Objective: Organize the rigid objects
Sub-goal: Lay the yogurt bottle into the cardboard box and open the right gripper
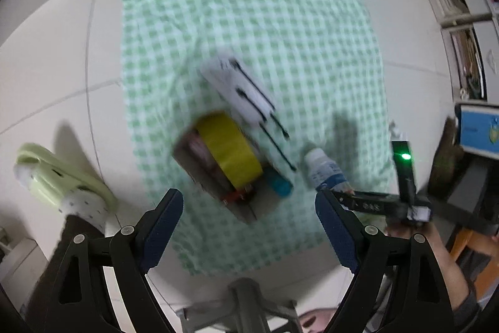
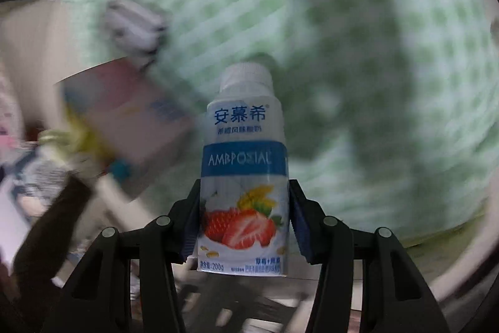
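White plastic, the yogurt bottle (image 2: 243,164) is clamped by the right gripper (image 2: 243,223), its label seen only in the right wrist view. The left gripper (image 1: 249,227), wide open and empty, is seen above the cardboard box (image 1: 224,167) holding yellow tape (image 1: 229,150).

A white table (image 1: 56,77) carries a green checkered cloth (image 1: 249,21).

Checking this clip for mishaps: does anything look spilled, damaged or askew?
Nothing spilled or broken shows. The right gripper holds the Ambrosial yogurt bottle, cap on. The cardboard box with yellow tape roll sits skewed on the rumpled checked cloth. Motion blur hides details.
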Available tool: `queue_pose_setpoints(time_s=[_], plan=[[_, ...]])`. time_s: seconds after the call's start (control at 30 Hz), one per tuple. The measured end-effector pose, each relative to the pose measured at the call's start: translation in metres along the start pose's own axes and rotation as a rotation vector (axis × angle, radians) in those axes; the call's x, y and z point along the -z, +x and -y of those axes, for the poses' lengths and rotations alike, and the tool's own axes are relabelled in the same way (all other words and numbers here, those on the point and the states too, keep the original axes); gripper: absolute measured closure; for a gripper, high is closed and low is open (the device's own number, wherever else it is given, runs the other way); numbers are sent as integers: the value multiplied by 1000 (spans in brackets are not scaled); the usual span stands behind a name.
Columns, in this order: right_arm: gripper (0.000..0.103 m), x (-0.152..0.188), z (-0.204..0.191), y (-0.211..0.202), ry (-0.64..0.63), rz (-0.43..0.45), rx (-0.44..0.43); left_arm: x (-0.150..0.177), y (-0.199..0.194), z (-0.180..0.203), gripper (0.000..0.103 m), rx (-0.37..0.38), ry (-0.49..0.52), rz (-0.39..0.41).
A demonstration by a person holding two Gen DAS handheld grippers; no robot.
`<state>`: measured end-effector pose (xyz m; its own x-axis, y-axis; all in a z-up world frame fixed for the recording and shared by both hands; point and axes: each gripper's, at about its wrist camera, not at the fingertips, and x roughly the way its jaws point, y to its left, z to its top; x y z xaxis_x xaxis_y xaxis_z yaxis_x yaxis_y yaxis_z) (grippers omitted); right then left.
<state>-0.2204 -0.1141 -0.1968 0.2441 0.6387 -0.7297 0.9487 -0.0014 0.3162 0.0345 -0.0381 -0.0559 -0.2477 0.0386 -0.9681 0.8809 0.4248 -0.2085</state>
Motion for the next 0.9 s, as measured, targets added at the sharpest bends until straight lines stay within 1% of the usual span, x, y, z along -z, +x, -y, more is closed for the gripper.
queue_pose_setpoints(time_s=[0.07,0.13,0.23,0.27,0.3,0.33,0.37,0.43,0.47,0.57,0.6,0.63,0.67,0.7,0.73,0.77,0.83,0.87,0.9], plan=[[51,25,-4,0,21,23,-96,4,14,-1,17,-3,9,-62],[51,46,-12,-2,20,40,-148,10,28,-2,17,8,-3,-118],[51,72,-27,-12,24,64,-238,17,39,-10,17,53,-73,-169],[51,81,-35,-16,13,78,-268,20,40,-15,17,95,-113,-175],[51,83,-47,-18,0,89,-296,21,40,-20,17,129,-143,-172],[51,92,-54,-18,-7,102,-338,22,41,-23,17,162,-172,-165],[51,101,-60,-19,-5,111,-387,23,40,-30,17,214,-205,-147],[51,109,-76,-20,-12,130,-449,24,40,-38,17,258,-240,-136],[51,113,-83,-23,-34,144,-462,24,41,-42,17,278,-252,-138],[50,118,-108,-23,-94,181,-493,27,43,-51,17,329,-274,-134],[50,118,-123,-19,-112,194,-505,28,44,-53,17,338,-280,-130],[50,119,-128,-23,-138,204,-514,29,45,-56,17,340,-286,-124],[50,122,-135,-27,-171,214,-518,32,44,-58,28,343,-291,-103],[50,122,-141,-28,-200,222,-513,31,41,-61,48,360,-291,-80],[50,121,-149,-29,-233,229,-497,33,41,-60,48,356,-288,-73],[50,120,-157,-28,-266,231,-458,35,42,-57,51,334,-278,-57],[49,120,-168,-25,-318,229,-406,36,32,-55,56,287,-242,-2],[46,124,-170,-25,-337,225,-362,35,27,-54,57,257,-230,27],[40,124,-173,-21,-348,219,-303,35,24,-52,57,228,-211,47]])
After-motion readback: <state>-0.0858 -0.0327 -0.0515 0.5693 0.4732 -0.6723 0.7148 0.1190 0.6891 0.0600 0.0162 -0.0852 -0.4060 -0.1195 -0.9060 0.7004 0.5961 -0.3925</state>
